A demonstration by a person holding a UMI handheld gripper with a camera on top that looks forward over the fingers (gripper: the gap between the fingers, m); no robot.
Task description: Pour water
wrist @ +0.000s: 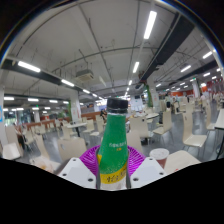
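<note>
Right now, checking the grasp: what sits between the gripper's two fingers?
A green bottle with a black cap stands upright between the fingers, against their purple pads, in the gripper view.

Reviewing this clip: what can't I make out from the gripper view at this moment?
- Green bottle: its base, hidden behind the hand-held gripper fingers pressed on both sides.
- Label text on the bottle: too small to read.
- Water level: not visible through the green plastic and label.
- Cup beyond the fingers: contents hidden by its rim.
- Any surface under the bottle: hidden by the gripper.
</note>
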